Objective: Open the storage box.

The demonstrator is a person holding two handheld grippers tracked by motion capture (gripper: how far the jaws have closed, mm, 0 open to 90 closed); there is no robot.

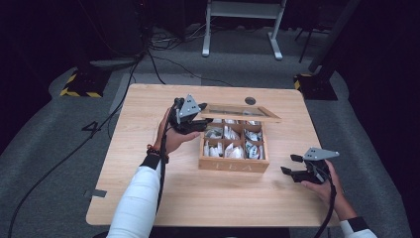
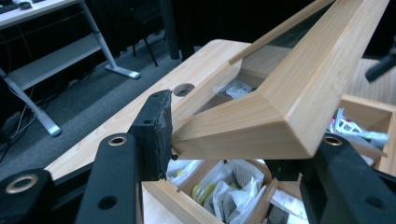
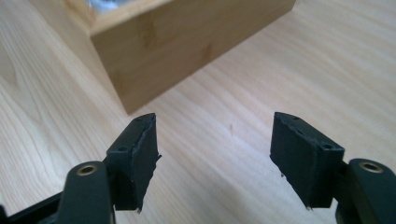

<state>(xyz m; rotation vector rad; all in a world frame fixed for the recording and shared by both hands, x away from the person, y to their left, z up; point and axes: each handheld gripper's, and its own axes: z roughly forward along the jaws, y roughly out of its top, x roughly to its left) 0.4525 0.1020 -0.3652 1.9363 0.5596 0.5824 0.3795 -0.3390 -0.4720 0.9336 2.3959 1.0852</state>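
So far the work looks about half done: the lid (image 1: 241,113) of the wooden tea box (image 1: 233,164) is raised on its back edge, and the sachets (image 1: 233,148) in their compartments lie exposed, none of them taken out yet. What seems left is to swing the lid fully back or to pick something from inside.

Nearest the person, the right gripper (image 1: 292,164) hangs low over the table (image 1: 148,198), just beside the box's right front corner and apart from it. In the right gripper view its jaws stand wide with nothing but bare tabletop between them, the box corner (image 3: 154,60) ahead; it is released and empty.

Farther off, the left gripper (image 1: 198,124) is clenched on the lid's left front corner (image 2: 261,126). In the left gripper view one pad (image 2: 156,135) presses against the lid's wooden frame and holds it tilted up over the open compartments.
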